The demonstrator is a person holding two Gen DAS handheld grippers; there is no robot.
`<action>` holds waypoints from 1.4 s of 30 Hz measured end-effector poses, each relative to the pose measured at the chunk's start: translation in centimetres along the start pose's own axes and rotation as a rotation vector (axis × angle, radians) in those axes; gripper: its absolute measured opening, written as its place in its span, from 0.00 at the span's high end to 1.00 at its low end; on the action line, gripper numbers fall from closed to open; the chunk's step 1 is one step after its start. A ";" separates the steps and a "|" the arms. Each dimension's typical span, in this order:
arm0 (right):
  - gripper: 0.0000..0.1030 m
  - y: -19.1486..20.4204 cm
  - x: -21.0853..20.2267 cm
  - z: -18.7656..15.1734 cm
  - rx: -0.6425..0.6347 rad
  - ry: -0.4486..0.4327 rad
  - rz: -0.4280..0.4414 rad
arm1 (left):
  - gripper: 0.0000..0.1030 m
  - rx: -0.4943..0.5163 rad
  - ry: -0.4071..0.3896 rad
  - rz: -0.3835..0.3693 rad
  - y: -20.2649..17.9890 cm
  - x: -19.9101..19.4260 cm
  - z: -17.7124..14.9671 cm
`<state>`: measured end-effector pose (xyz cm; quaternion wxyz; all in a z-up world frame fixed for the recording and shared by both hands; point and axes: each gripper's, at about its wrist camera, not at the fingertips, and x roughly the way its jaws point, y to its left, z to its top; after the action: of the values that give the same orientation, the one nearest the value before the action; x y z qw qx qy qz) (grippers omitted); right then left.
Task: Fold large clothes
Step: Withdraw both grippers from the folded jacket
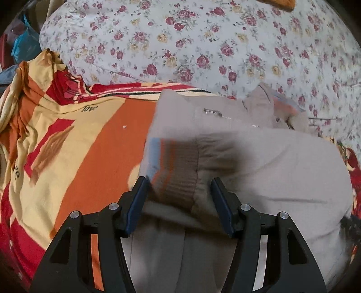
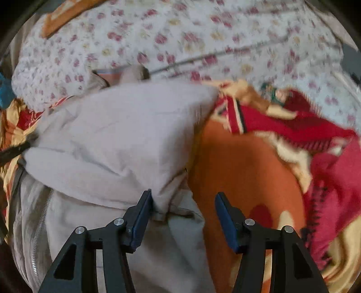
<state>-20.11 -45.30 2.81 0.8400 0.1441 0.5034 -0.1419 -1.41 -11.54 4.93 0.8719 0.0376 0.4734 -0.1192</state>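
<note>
Left claw (image 1: 179,188) and right claw (image 2: 182,201) hover spread above beige jacket (image 1: 259,162).

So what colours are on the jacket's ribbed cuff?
The ribbed cuff is brown with orange and light-blue stripes; the jacket is beige. Clearest in the left wrist view.

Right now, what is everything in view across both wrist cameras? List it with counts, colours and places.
jacket: one, beige-grey, with a zipper and a ribbed striped cuff, folded on the blanket, under both tools.
blanket: one, orange, red and cream pattern, spread beneath the jacket.
floral sheet: one, white with red and yellow roses, behind the blanket.
orange cloth: one, at the far top edge on the floral sheet.
blue bag: one, teal, far left past the sheet; details unclear.
left tool: black with blue pads, jaws open around the cuff.
right tool: black with blue pads, jaws open at the jacket's right edge.
</note>
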 end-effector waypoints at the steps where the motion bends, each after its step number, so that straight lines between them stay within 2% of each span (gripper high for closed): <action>1: 0.47 -0.4 -0.6 -0.2 0.029 -0.005 0.018 | 0.43 -0.002 -0.003 -0.016 0.2 -0.4 -0.3; 5: 0.47 -0.8 -4.3 -1.2 0.027 -0.083 -0.036 | 0.43 -0.019 0.002 -0.048 1.2 -2.2 -2.0; 11: 0.47 -0.8 -6.5 -4.2 0.087 -0.101 0.071 | 0.43 -0.055 0.003 -0.108 2.4 -5.0 -5.4; 16: 0.47 1.0 -8.1 -6.4 0.068 -0.103 0.130 | 0.43 -0.011 0.045 -0.122 2.5 -6.5 -8.6; 19: 0.47 1.5 -8.5 -8.1 0.054 -0.092 0.142 | 0.43 0.003 0.061 -0.133 2.6 -7.3 -10.3; 23: 0.46 1.6 -8.8 -10.0 0.054 -0.070 0.159 | 0.38 0.019 0.070 -0.148 2.6 -8.0 -12.2; 27: 0.39 1.3 -8.5 -11.5 0.080 -0.039 0.174 | 0.38 0.049 0.066 -0.141 2.0 -8.6 -14.0; 32: 0.37 2.3 -7.6 -12.7 0.048 -0.003 0.140 | 0.38 0.072 0.062 -0.145 1.5 -9.2 -15.2; 37: 0.19 2.9 -6.8 -12.9 0.027 0.005 0.138 | 0.38 0.067 0.061 -0.145 1.7 -9.4 -15.8; 42: 0.11 3.9 -6.2 -13.1 -0.039 0.016 0.106 | 0.38 0.069 0.057 -0.148 1.8 -9.8 -16.4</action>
<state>-31.91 -36.12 2.76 0.8450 0.1553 0.5043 -0.0863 -19.47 -5.19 4.04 0.8451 0.0357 0.4950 -0.1986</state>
